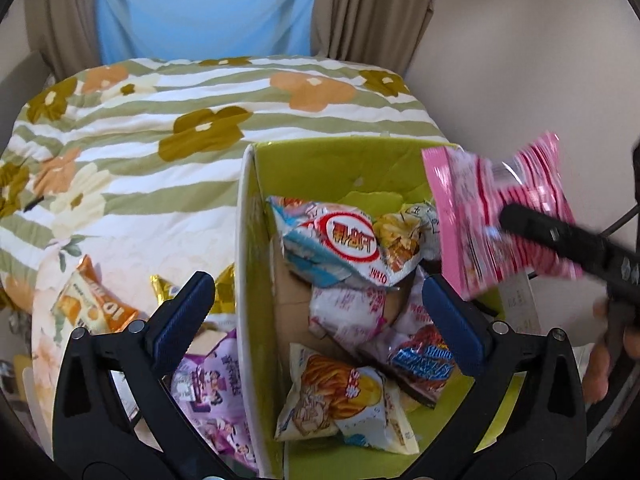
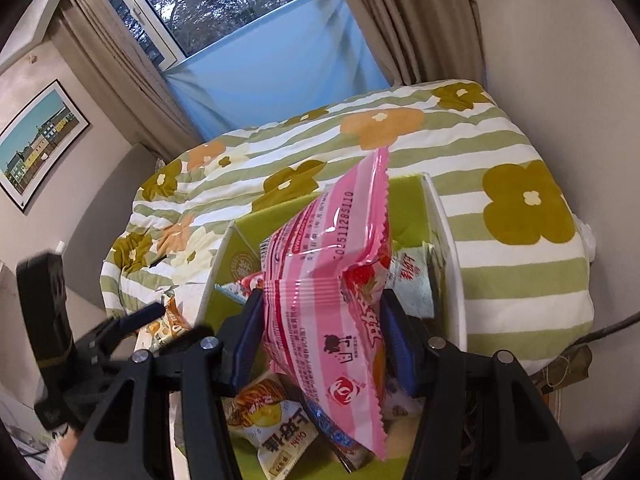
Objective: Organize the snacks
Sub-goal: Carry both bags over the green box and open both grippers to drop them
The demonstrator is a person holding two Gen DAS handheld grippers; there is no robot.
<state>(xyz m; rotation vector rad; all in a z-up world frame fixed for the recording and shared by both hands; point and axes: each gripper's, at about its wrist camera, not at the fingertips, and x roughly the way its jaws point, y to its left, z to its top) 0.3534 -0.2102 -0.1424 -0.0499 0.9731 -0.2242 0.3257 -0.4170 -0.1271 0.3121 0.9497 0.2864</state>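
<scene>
Carried snack: the pink packet (image 2: 332,280) is clamped between the blue pads of the right gripper (image 2: 320,344), which is closed on its lower half.
Packet axis: its long axis runs from about 6 o'clock up to 12 o'clock in the right wrist view, leaning slightly toward 1 o'clock, so the packet stands nearly on end.
Key relation: the green box (image 2: 404,204) lies straight ahead of and under the packet, its opening showing from 11 to 1 o'clock behind the packet; I judge a release here would land it inside.
From the left wrist: the pink packet (image 1: 504,220) hangs at 3 o'clock over the right rim of the green box (image 1: 320,168).
Nearer arm: the right, since it alone carries a snack.
Left gripper (image 1: 320,320): jaws wide apart, holding nothing, straddling the box's white left wall (image 1: 244,280).
Box contents: a blue-and-white bag with a red ring (image 1: 336,244), a noodle-print bag (image 1: 340,396) at 6 o'clock, a red-and-blue packet (image 1: 424,360) and white-and-pink packets (image 1: 348,312) between them.
Still outside: on the flowered quilt (image 1: 180,92), left of the box, an orange packet (image 1: 96,304), a gold wrapper (image 1: 168,288) and a purple bag (image 1: 212,384) at 7 to 9 o'clock.
Stage, as I judge it: mid-sort, with several snacks left to gather.
</scene>
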